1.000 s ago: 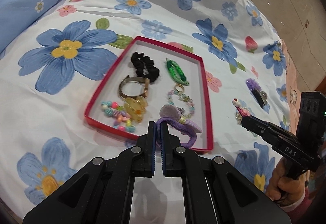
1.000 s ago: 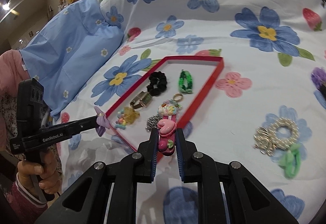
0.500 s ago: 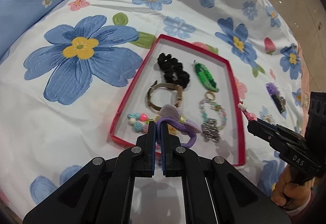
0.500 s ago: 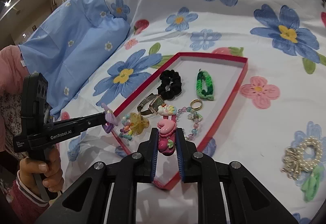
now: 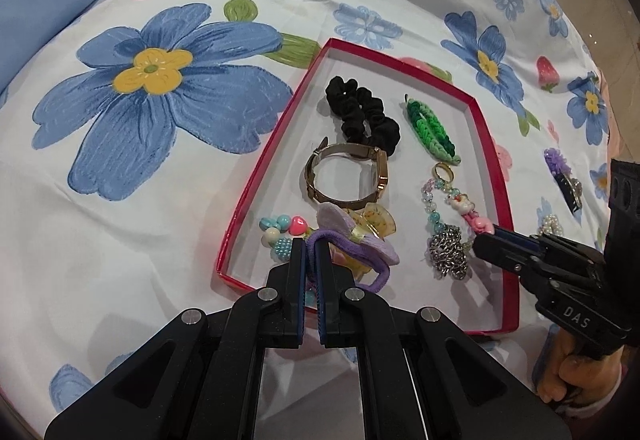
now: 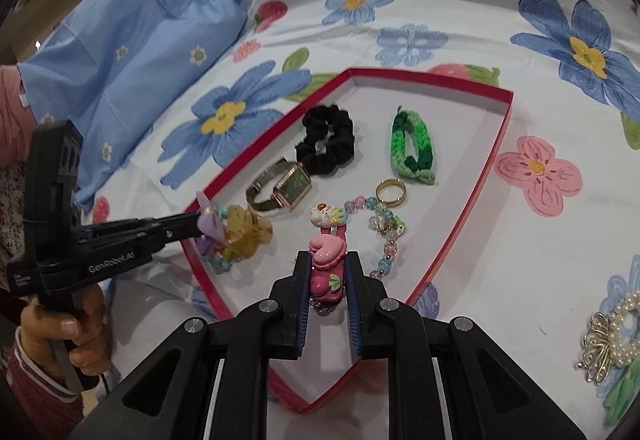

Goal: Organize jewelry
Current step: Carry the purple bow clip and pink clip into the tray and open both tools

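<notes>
left tool [image 5: 311, 272] pinches purple hair tie [image 5: 362, 242], right tool [image 6: 326, 282] pinches pink clip [image 6: 327, 264], both over red tray [image 5: 510, 240]'s near end. risk: drops tangle crowded chain [image 5: 448, 252] or miss the rim.

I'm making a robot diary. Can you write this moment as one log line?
left gripper: shut on purple hair tie | right gripper: shut on pink clip | both over red tray

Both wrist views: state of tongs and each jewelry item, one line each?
left tongs: shut on purple hair tie, over the tray
right tongs: shut on pink hair clip, over the tray
red tray: open, lidless
watch: in tray, on its side
black scrunchie: in tray
gold ring: flat in tray
pearl scrunchie: outside tray, on bedsheet
</notes>
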Available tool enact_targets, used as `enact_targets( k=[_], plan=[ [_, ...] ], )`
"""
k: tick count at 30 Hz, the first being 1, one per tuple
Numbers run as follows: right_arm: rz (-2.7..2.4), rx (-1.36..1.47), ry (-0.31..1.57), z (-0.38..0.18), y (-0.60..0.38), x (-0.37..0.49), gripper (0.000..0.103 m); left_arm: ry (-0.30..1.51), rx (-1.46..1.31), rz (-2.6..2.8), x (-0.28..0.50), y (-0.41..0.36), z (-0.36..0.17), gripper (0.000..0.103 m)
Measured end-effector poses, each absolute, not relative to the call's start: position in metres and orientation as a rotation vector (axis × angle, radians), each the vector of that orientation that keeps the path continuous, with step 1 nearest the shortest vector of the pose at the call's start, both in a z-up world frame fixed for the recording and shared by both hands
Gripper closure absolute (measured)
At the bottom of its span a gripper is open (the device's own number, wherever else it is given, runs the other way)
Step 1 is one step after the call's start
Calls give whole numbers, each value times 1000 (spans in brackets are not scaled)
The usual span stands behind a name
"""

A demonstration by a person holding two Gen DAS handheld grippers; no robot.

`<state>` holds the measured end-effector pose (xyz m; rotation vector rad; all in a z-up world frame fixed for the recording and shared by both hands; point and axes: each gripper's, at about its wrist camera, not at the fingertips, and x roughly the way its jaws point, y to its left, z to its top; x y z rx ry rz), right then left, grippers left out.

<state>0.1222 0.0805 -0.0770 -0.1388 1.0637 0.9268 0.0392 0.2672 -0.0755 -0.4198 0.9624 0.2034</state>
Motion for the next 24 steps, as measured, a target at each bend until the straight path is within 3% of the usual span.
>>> enact_targets(
  k=[14, 19, 24],
  plan=[
    [941, -180, 1096, -87, 87, 123, 85, 989, -407, 214, 42, 266, -81, 96],
    [940, -178, 1094, -86, 88, 123, 85, 983, -406, 225, 41, 266, -78, 81],
    [946, -166, 1097, -86, 87, 124, 85, 981, -401, 227, 40, 265, -76, 76]
  ],
)
